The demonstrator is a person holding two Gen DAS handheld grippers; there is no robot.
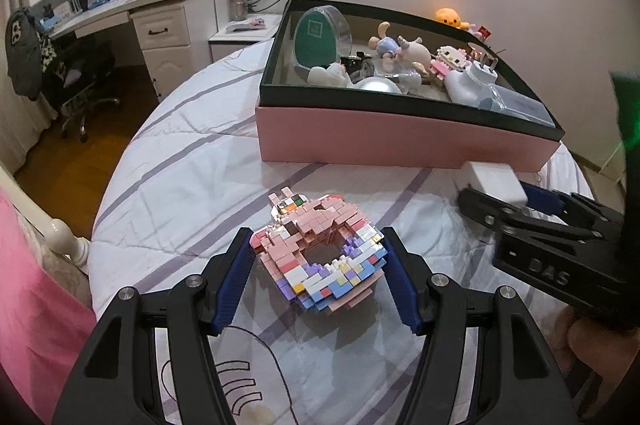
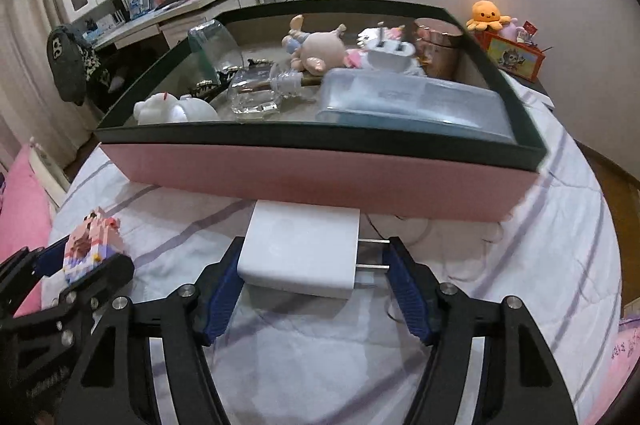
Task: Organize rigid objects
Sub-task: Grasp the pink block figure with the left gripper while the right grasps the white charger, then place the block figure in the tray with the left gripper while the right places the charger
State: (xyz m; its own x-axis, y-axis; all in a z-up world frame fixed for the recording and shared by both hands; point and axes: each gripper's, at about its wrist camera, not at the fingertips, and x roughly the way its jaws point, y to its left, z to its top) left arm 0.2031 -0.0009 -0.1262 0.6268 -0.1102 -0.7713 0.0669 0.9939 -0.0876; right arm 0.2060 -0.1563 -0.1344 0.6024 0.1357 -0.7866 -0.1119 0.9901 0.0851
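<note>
The bed (image 1: 192, 153), under a white quilt with purple stripes, carries everything. On it stands the box (image 2: 320, 181), pink-walled with a dark rim, already holding a clear case, dolls, a glass bottle, a plug and a round tin. Two things remain outside it, so the step in hand looks like the pick-up of the last loose pieces.

The brick model (image 1: 320, 257), a pink and pastel ring of small blocks, lies on the quilt in front of the box. The left gripper (image 1: 320, 281) has its fingers on either side of it, touching or very nearly so; whether they already bear on it I cannot tell.

The charger (image 2: 300, 253), a white block with two prongs pointing right, lies just beside the box's front wall. The right gripper (image 2: 316, 277) straddles it with fingers set wide, the left one at the body and the right one at the prong tips.

Next, I judge, each pair must close firmly, then lift clear of the dark rim before moving over a free spot inside.
</note>
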